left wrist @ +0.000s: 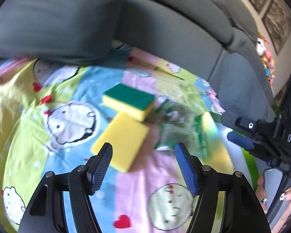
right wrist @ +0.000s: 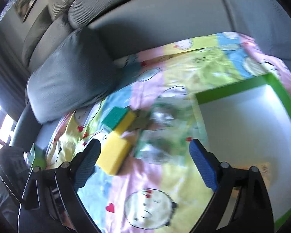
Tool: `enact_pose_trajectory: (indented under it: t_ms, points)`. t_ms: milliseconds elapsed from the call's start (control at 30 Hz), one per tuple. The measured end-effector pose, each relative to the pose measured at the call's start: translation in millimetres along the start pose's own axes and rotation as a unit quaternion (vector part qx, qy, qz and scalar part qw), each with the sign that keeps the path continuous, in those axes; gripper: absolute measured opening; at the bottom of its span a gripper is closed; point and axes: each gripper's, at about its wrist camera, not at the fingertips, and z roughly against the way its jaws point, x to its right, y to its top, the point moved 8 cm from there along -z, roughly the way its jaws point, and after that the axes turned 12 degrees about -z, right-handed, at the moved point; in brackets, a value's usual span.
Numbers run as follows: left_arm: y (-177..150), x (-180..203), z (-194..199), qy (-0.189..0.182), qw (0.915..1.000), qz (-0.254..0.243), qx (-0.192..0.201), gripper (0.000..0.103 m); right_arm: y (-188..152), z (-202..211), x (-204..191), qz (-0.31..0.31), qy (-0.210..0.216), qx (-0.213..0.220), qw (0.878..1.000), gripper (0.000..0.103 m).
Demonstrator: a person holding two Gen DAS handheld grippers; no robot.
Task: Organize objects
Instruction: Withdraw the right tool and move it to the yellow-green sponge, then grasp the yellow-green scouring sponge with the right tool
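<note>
Two sponges lie on a cartoon-print sheet (left wrist: 71, 89). One shows its green scouring side (left wrist: 129, 99) (right wrist: 119, 117). The other is plain yellow (left wrist: 121, 141) (right wrist: 114, 153) and touches it at the near side. A crumpled clear plastic wrapper (left wrist: 174, 124) (right wrist: 163, 132), blurred, lies to their right. My left gripper (left wrist: 143, 149) is open, its pads apart over the yellow sponge's near corner, pressing on nothing. My right gripper (right wrist: 144, 143) is open wide with nothing between its pads. It also shows at the right edge of the left wrist view (left wrist: 230, 130).
A white box with a green rim (right wrist: 230, 93) sits right of the wrapper. A grey cushion (left wrist: 54, 19) (right wrist: 67, 77) rests on the sheet's far left against the grey sofa back (left wrist: 174, 31). A hand with painted nails (left wrist: 287, 194) holds the right tool. Soft toys (left wrist: 265, 58) sit far right.
</note>
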Motion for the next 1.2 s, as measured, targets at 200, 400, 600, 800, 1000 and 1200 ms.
enact_pose_trajectory:
  t_ms: [200,400,600,800,1000,1200]
  points:
    - [-12,-36,-4,-0.005,0.9983,0.057,-0.007,0.068,-4,-51,-36,0.033,-0.009,-0.041,0.999,0.092]
    - [-26,-62,-7,0.007,0.9957,0.090,-0.021,0.068,5,-109,-46,-0.032,-0.007,-0.078,0.996,0.077]
    - [-29,-77,-1,0.008,0.9934,0.112,-0.020,0.068,0,-154,-47,-0.063,-0.032,-0.101,0.992,0.045]
    - [-28,-78,7,0.007,0.9932,0.116,-0.015,0.068,6,-145,-46,-0.063,-0.014,-0.070,0.995,0.030]
    - [-30,-69,18,0.005,0.9943,0.106,-0.014,0.068,15,-100,-51,-0.034,0.002,-0.034,0.999,0.028]
    - [-34,-56,32,-0.008,0.9950,0.099,-0.010,0.068,-17,-50,-47,-0.014,0.043,-0.073,0.996,0.028]
